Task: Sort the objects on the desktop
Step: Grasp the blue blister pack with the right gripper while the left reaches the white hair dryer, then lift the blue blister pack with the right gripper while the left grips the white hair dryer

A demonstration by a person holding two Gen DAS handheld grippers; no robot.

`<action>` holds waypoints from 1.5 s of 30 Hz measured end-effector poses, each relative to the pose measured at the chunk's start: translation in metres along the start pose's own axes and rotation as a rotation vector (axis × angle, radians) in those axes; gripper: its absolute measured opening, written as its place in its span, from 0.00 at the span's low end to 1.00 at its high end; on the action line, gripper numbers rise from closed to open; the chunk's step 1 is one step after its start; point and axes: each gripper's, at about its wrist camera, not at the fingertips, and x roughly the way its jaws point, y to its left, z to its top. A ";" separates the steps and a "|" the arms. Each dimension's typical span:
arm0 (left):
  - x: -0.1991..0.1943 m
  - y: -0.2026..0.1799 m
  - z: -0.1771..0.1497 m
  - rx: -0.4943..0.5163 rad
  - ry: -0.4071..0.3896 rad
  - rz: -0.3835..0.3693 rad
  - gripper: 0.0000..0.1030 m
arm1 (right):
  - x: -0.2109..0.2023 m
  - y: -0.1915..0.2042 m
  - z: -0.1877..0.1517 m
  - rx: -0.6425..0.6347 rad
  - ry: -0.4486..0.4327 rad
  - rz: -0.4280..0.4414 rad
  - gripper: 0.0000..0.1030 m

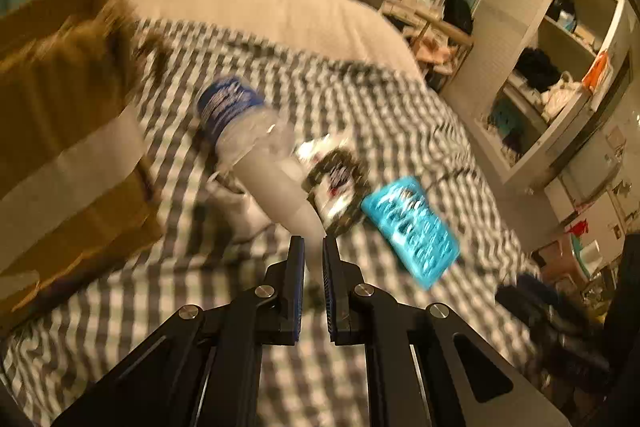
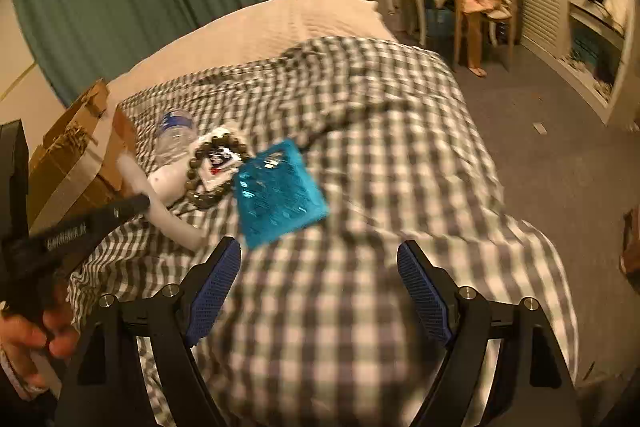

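The left gripper [image 1: 313, 247] has its jaws clenched on a long frosted white plastic tube [image 1: 276, 187], which sticks out ahead of them above the grey-and-white checked bedspread [image 1: 360, 99]. Beyond the tube lies a clear plastic bottle with a blue label [image 1: 236, 115]; to their left stands an open brown cardboard box [image 1: 60, 131]. The right gripper [image 2: 319, 263] hovers with jaws released and empty; just ahead of them lie a turquoise perforated plastic basket [image 2: 276, 195] and a brown bead bracelet [image 2: 212, 167].
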 end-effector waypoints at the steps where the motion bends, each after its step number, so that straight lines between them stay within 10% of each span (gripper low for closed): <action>1: 0.002 0.001 0.001 0.002 0.005 0.007 0.09 | 0.006 0.006 0.003 -0.020 0.008 0.004 0.78; 16: 0.028 0.008 0.005 0.028 -0.038 0.039 0.09 | 0.097 0.046 0.033 -0.152 0.156 -0.021 0.77; 28: 0.022 0.007 0.004 0.012 -0.057 0.000 0.09 | 0.055 0.049 0.035 -0.089 0.050 -0.049 0.17; 45: 0.039 0.001 0.004 0.049 -0.103 -0.044 0.09 | 0.070 -0.007 0.039 0.107 0.041 -0.024 0.13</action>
